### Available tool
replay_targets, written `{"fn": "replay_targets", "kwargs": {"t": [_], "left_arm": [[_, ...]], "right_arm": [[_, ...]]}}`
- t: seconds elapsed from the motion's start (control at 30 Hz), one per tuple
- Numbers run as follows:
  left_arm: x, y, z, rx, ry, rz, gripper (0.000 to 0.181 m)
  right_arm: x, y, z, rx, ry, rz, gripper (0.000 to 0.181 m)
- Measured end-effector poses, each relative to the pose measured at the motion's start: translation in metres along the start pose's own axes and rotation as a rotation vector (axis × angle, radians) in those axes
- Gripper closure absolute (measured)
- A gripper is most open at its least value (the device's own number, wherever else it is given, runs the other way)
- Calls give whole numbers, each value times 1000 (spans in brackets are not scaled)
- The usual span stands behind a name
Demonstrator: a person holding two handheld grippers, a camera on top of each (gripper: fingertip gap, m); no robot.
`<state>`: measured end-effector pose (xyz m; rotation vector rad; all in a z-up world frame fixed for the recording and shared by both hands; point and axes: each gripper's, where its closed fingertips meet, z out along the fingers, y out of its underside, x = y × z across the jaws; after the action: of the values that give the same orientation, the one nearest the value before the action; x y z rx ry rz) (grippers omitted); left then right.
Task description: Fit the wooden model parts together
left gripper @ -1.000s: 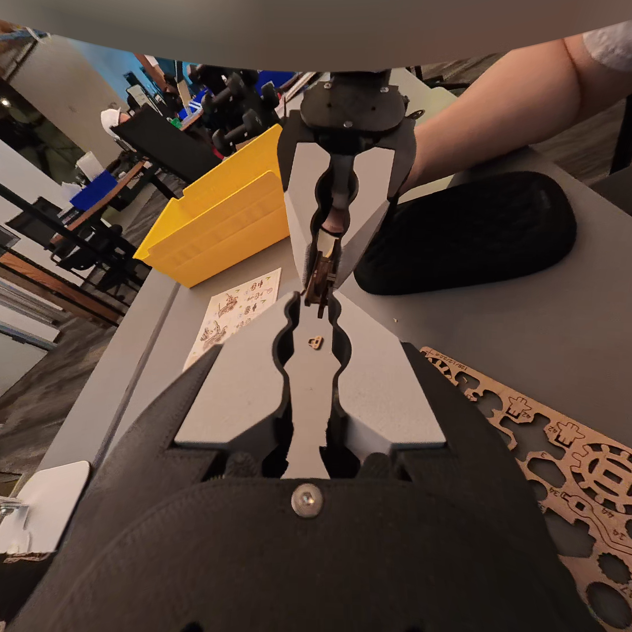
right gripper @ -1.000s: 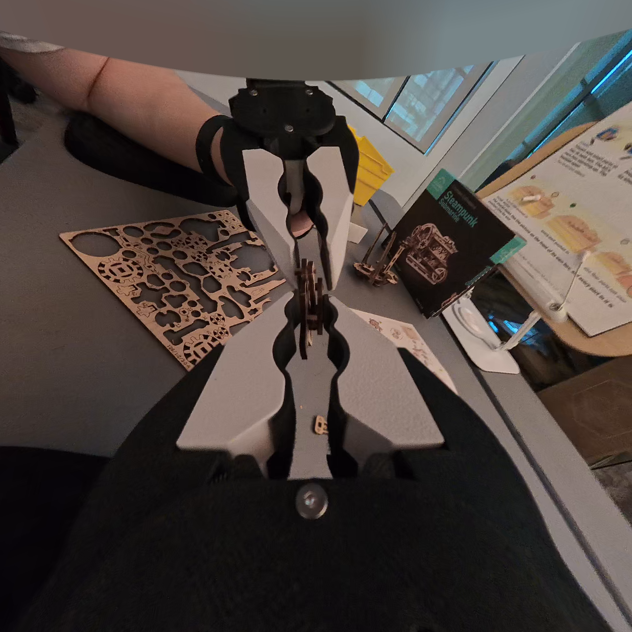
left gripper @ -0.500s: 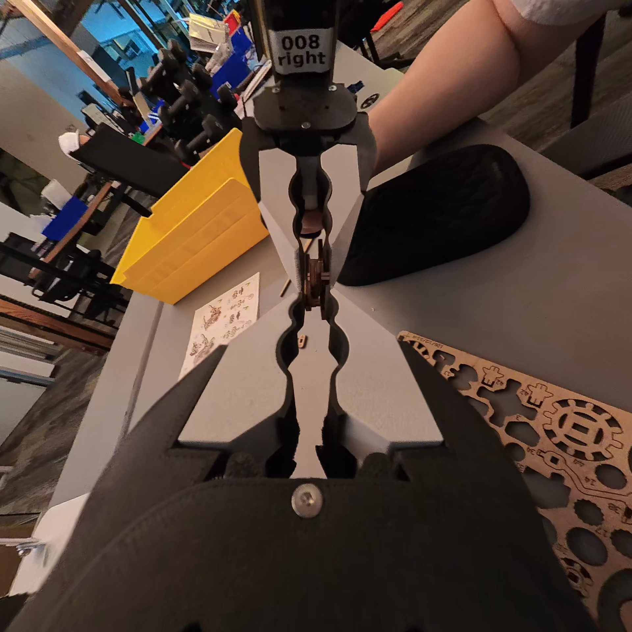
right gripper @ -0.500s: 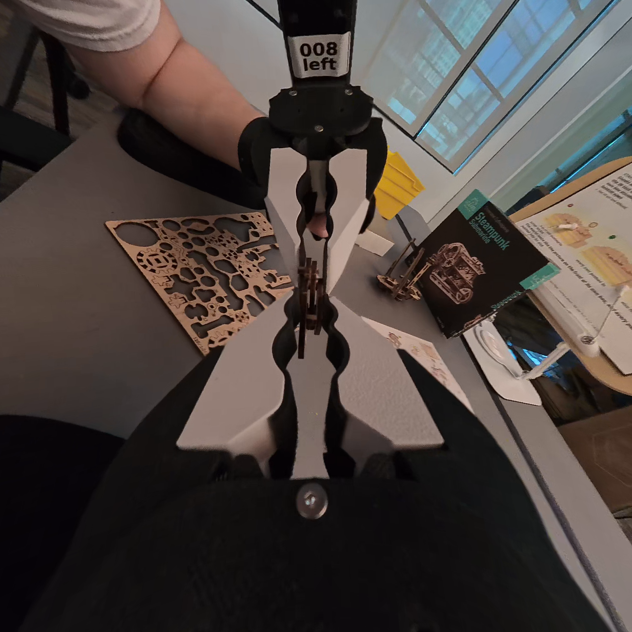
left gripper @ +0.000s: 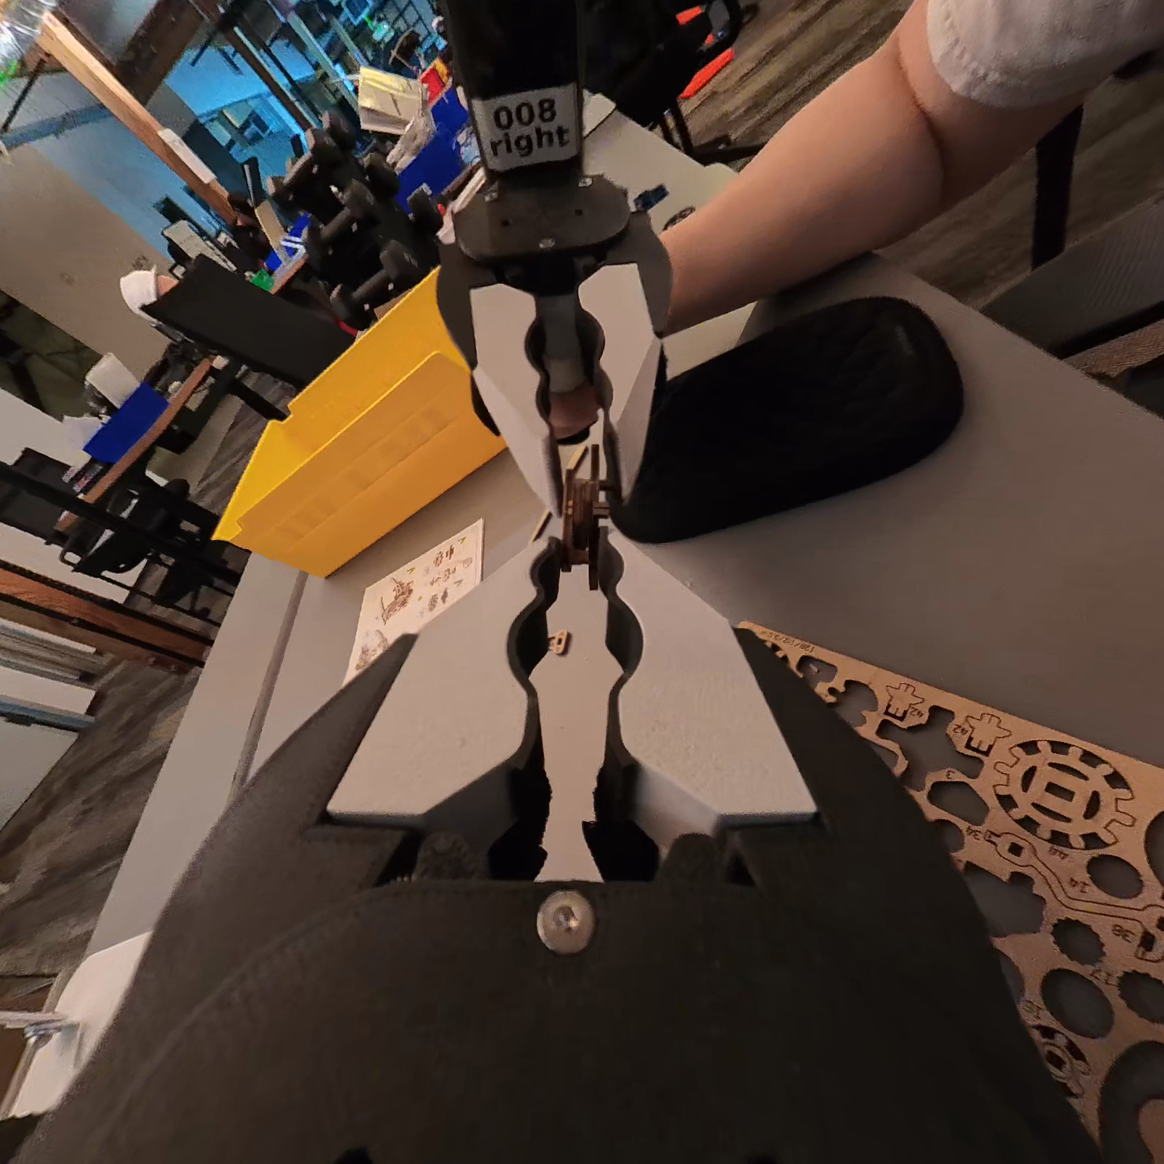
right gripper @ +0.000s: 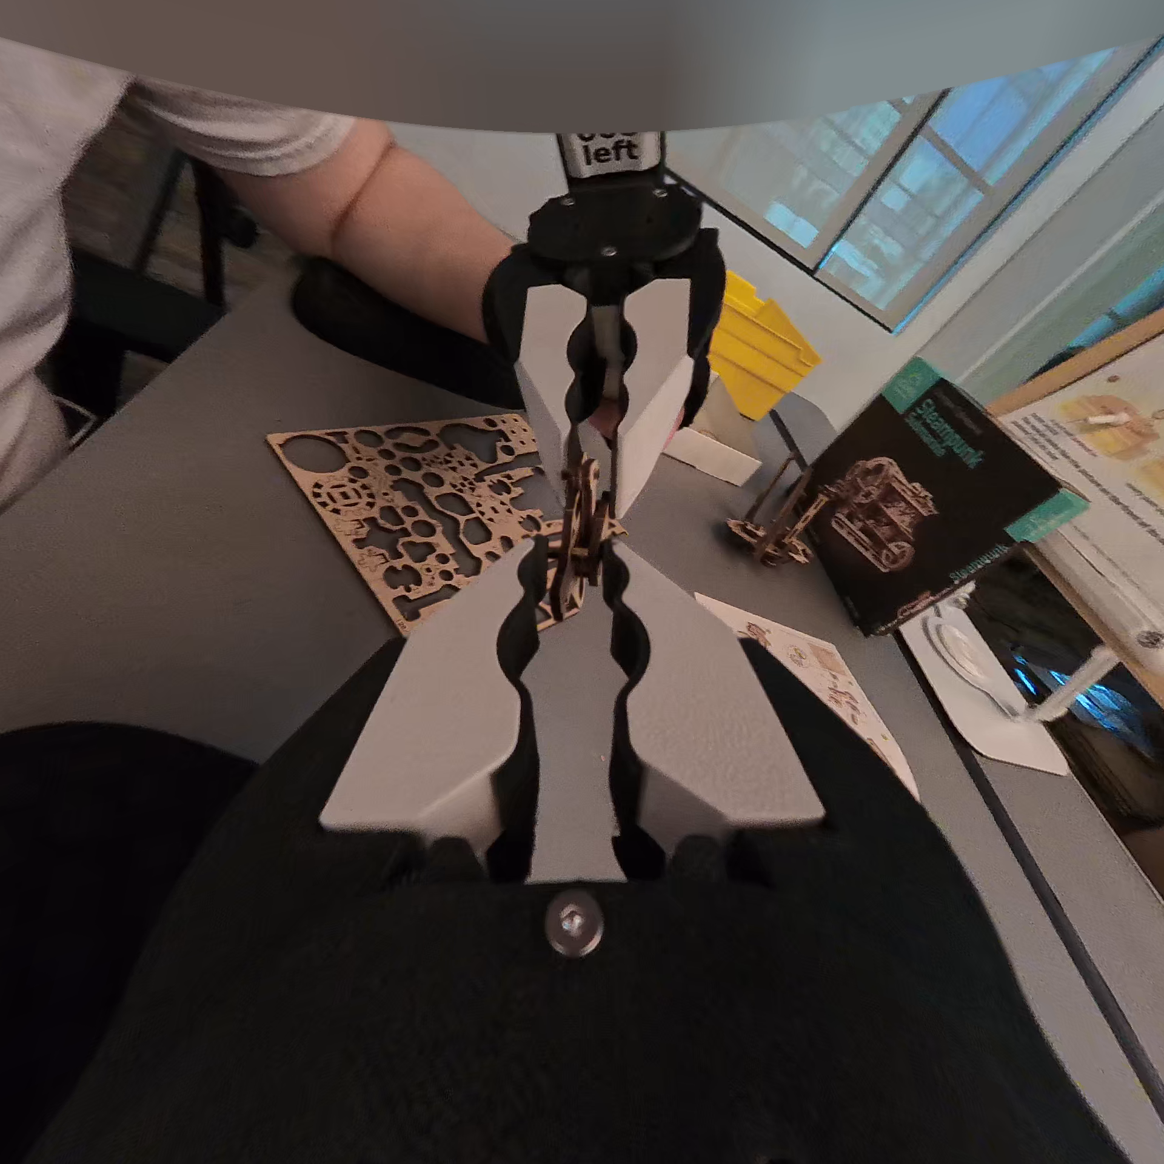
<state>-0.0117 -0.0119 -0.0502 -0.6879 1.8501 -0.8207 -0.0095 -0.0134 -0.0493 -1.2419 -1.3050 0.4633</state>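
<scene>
A small dark wooden assembly (left gripper: pixel 582 523) of several thin slotted pieces is held above the grey table between both grippers, which meet tip to tip. My left gripper (left gripper: pixel 581 557) is shut on its near end. My right gripper (left gripper: pixel 582 497) comes from the far side and is shut on the other end. In the right wrist view the assembly (right gripper: pixel 582 523) sits between my right gripper (right gripper: pixel 570 557) and the left gripper (right gripper: pixel 586 485). A tiny loose wooden part (left gripper: pixel 557 644) lies on the table below my left fingers.
A punched-out wooden sheet (left gripper: pixel 1008 787) lies flat, also in the right wrist view (right gripper: pixel 409 504). A yellow bin (left gripper: pixel 378 441), a black pad (left gripper: pixel 787 416) and a sticker sheet (left gripper: pixel 422 586) lie on the table. A model box (right gripper: pixel 932 504), a part-built model (right gripper: pixel 775 529) and an open booklet (right gripper: pixel 1102 453) stand beyond. The tips of both grippers are at nearly the same place.
Both grippers stay tip to tip on the assembly while tilting and shifting together. The tiny loose part has left the right wrist view. The wooden sheet now lies behind the right fingertips.
</scene>
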Motion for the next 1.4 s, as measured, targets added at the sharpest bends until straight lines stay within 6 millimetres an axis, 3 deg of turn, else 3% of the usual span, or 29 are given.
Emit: {"fn": "replay_targets", "kwargs": {"t": [0.13, 0.3, 0.4, 0.6, 0.7, 0.93, 1.17, 1.4], "left_arm": [[6, 3, 2, -9, 40, -15, 171], [8, 8, 2, -18, 79, -72, 171], [4, 15, 5, -76, 56, -90, 171], [15, 36, 19, -219, 97, -168, 171], [23, 28, 24, -194, 152, -235, 171], [32, 27, 24, -225, 162, -111, 171], [28, 21, 22, -205, 132, -76, 171], [22, 13, 22, -182, 95, -92, 171]], "right_arm": [[-6, 5, 1, -11, -38, -17, 167], [-10, 15, -2, -43, -113, 94, 164], [-10, 37, 0, -220, -95, 42, 160], [-7, 78, 13, -615, 33, -194, 157], [-20, 77, 24, -618, -6, -172, 166], [-30, 84, 24, -665, -57, -197, 166], [-27, 78, 22, -622, -54, -166, 166], [-20, 85, 23, -656, -16, -146, 170]]}}
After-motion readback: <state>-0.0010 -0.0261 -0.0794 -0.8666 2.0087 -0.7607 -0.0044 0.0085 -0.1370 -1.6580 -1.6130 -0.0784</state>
